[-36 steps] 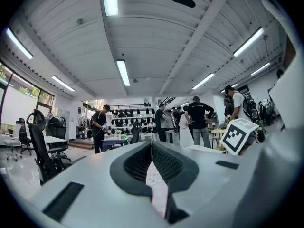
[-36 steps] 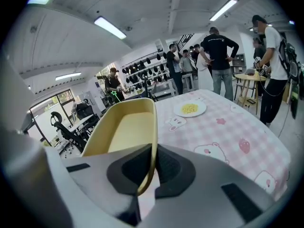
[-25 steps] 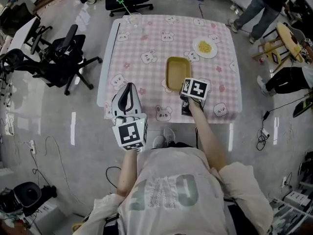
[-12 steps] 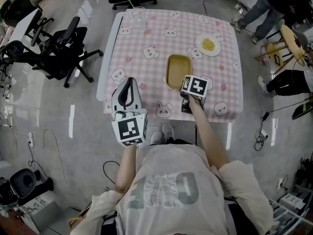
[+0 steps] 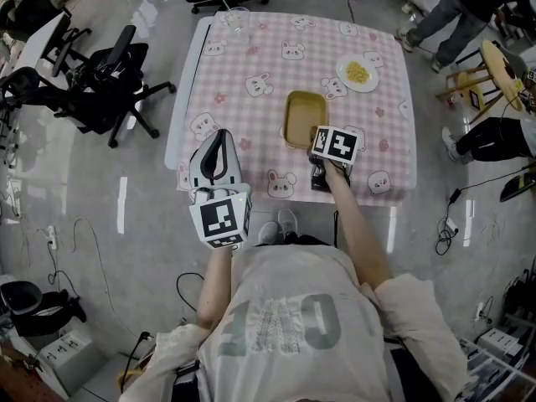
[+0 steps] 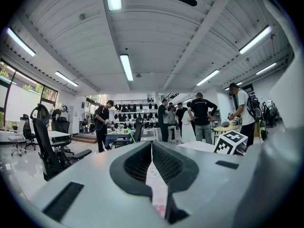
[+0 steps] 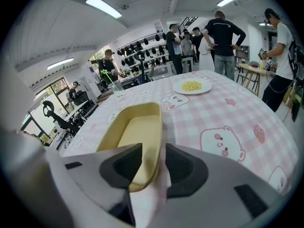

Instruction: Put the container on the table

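A shallow yellow container [image 5: 301, 114] [image 7: 133, 136] rests on the pink checked table [image 5: 251, 65], near its front edge. My right gripper [image 5: 315, 151] [image 7: 153, 152] points down at the container's near end. Its jaws are opening, and the container's right wall stands between them with a gap beside the right pad. My left gripper [image 5: 219, 136] [image 6: 151, 147] hovers level over the table's front left corner. It is shut, with nothing in it.
A white plate of yellow food [image 5: 356, 74] [image 7: 192, 86] sits at the table's far right. A clear glass [image 5: 237, 21] stands at the far left edge. Black office chairs [image 5: 92, 82] stand left of the table, and people stand beyond the far right corner.
The container keeps its place on the table. Both grippers stay about where they were; only the head view has shifted a little.
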`<state>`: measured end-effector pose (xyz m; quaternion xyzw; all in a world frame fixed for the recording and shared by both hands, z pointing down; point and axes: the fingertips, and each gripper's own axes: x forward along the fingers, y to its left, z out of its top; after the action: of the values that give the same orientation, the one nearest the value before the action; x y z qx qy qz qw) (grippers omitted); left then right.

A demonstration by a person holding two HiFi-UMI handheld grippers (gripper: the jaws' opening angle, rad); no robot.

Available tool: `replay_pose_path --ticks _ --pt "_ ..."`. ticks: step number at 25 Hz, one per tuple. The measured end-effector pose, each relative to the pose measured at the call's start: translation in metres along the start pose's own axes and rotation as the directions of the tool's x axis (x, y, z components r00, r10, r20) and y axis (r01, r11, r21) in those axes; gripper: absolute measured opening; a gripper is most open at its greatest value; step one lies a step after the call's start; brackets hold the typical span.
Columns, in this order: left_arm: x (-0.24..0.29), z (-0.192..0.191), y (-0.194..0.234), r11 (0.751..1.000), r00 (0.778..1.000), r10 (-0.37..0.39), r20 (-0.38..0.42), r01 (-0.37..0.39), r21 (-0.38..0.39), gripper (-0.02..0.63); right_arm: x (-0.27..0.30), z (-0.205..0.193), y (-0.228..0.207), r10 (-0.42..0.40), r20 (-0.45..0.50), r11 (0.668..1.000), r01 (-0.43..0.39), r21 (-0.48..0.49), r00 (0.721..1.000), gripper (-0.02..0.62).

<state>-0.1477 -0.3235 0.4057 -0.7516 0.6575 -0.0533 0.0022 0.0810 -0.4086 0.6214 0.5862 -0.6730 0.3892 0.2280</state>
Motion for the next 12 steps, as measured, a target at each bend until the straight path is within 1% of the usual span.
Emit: replay_pose_path --ticks 7,12 --pt "-0.002 0.003 0.001 1.0 1.0 -0.009 0.008 0.009 -0.003 0.029 -0.007 0.001 0.003 -0.004 0.018 1.0 0.004 0.004 1.0 0.16" --pt "-0.003 0.003 0.001 1.0 1.0 -0.014 0.01 0.014 -0.003 0.029 -0.013 0.017 0.003 -0.007 0.051 1.0 0.007 -0.007 0.999 0.155"
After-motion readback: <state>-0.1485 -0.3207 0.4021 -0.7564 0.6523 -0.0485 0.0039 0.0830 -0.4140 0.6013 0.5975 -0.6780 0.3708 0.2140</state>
